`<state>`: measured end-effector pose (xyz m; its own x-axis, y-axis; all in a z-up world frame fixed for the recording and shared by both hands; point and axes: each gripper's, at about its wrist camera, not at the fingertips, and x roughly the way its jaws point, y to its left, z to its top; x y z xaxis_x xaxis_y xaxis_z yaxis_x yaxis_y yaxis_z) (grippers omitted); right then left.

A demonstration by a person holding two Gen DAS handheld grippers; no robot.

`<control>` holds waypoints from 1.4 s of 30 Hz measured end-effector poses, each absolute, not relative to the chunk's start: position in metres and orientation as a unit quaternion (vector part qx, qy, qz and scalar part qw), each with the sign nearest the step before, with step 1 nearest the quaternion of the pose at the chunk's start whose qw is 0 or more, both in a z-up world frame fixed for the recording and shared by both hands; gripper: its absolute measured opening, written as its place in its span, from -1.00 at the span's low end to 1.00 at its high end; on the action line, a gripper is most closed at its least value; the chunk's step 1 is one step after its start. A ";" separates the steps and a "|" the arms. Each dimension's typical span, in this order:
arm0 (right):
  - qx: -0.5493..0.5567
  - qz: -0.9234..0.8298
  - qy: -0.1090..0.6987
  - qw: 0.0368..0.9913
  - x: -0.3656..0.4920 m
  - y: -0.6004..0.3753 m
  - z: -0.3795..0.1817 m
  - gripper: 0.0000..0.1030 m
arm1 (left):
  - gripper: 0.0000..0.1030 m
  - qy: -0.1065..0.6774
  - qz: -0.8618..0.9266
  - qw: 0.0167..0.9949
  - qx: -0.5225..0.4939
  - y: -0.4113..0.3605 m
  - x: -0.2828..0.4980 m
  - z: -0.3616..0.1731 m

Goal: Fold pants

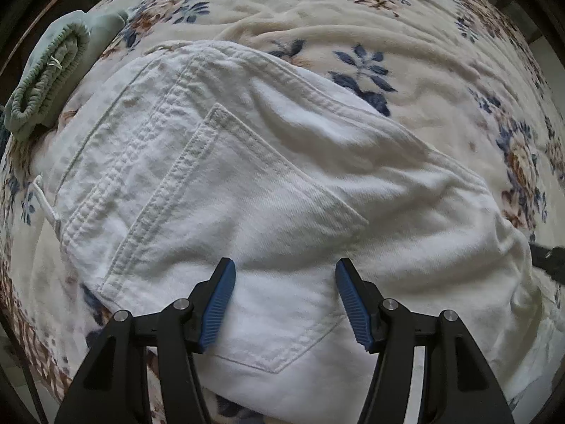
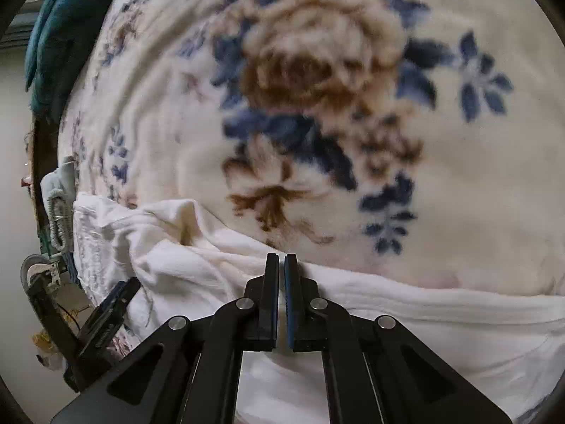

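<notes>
White pants (image 1: 268, 183) lie on the floral blanket, seat side up, with a back pocket (image 1: 247, 233) showing. My left gripper (image 1: 285, 277) hangs straight down over the pocket, open, its blue pads (image 1: 220, 304) apart and nothing pinched between them. In the right wrist view the pants (image 2: 406, 321) run across the lower half, bunched at the left. My right gripper (image 2: 281, 259) is at their far edge, jaws closed to a thin slit with white cloth in it. One black finger of the left gripper (image 2: 113, 302) shows at lower left.
A cream blanket with blue and brown flowers (image 1: 388, 28) (image 2: 317, 81) covers the bed. A folded pale green garment (image 1: 53, 70) (image 2: 58, 208) lies by the pants' waist end. Teal cloth (image 2: 53, 35) hangs at the bed's far corner. The bed edge runs along the left.
</notes>
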<state>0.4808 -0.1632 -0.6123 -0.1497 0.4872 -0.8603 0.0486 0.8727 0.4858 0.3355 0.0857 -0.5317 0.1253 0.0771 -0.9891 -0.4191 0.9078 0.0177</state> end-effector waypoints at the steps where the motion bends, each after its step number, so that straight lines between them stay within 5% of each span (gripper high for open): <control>1: 0.178 0.193 0.730 0.631 0.481 -0.158 -0.603 -0.80 | 0.10 0.638 0.168 0.739 -0.135 0.085 0.336 -0.530; 2: 0.169 0.213 0.721 0.637 0.483 -0.150 -0.590 -0.72 | 0.10 0.637 0.170 0.740 -0.135 0.085 0.335 -0.528; 4: 0.156 0.242 0.711 0.641 0.489 -0.128 -0.577 -0.03 | 0.10 0.635 0.173 0.740 -0.136 0.087 0.332 -0.525; 6: 0.170 0.265 0.711 0.629 0.499 -0.109 -0.576 0.20 | 0.10 0.638 0.176 0.737 -0.135 0.091 0.333 -0.527; 10: 0.179 0.270 0.763 0.559 0.517 -0.065 -0.612 0.12 | 0.10 0.640 0.175 0.736 -0.134 0.101 0.339 -0.527; 12: 0.185 0.253 0.773 0.552 0.519 -0.052 -0.629 -0.59 | 0.10 0.642 0.170 0.735 -0.136 0.104 0.340 -0.529; 19: 0.391 0.182 0.768 0.474 0.530 -0.112 -0.669 -0.65 | 0.10 0.647 0.155 0.734 -0.138 0.115 0.344 -0.530; 21: 0.311 0.192 0.760 0.537 0.536 -0.112 -0.642 -0.60 | 0.10 0.648 0.153 0.734 -0.138 0.117 0.345 -0.530; 23: 0.217 0.239 0.741 0.589 0.534 -0.100 -0.601 -0.22 | 0.10 0.647 0.152 0.733 -0.140 0.118 0.344 -0.530; 25: 0.139 0.280 0.715 0.626 0.524 -0.085 -0.571 0.36 | 0.10 0.647 0.153 0.734 -0.140 0.118 0.344 -0.530; 27: 0.047 0.321 0.710 0.625 0.508 -0.065 -0.561 0.39 | 0.10 0.648 0.151 0.734 -0.138 0.121 0.346 -0.532; 29: -0.029 0.327 0.724 0.607 0.491 -0.049 -0.575 0.05 | 0.10 0.650 0.149 0.733 -0.134 0.122 0.346 -0.533; 30: -0.044 0.315 0.735 0.598 0.488 -0.051 -0.584 -0.83 | 0.10 0.650 0.148 0.733 -0.132 0.122 0.346 -0.535; 39: 0.268 0.217 0.779 0.524 0.505 -0.138 -0.644 -0.73 | 0.10 0.650 0.145 0.738 -0.108 0.105 0.341 -0.532; 41: 0.262 0.231 0.767 0.538 0.506 -0.144 -0.623 -0.41 | 0.10 0.651 0.149 0.737 -0.107 0.097 0.340 -0.525; 42: 0.213 0.237 0.754 0.575 0.504 -0.147 -0.601 -0.06 | 0.10 0.650 0.147 0.738 -0.108 0.092 0.339 -0.520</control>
<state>0.5043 -0.1472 -0.6014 -0.2487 0.5937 -0.7653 0.0481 0.7967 0.6024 0.3392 0.0916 -0.5202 0.1126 0.0761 -0.9907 -0.3576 0.9334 0.0311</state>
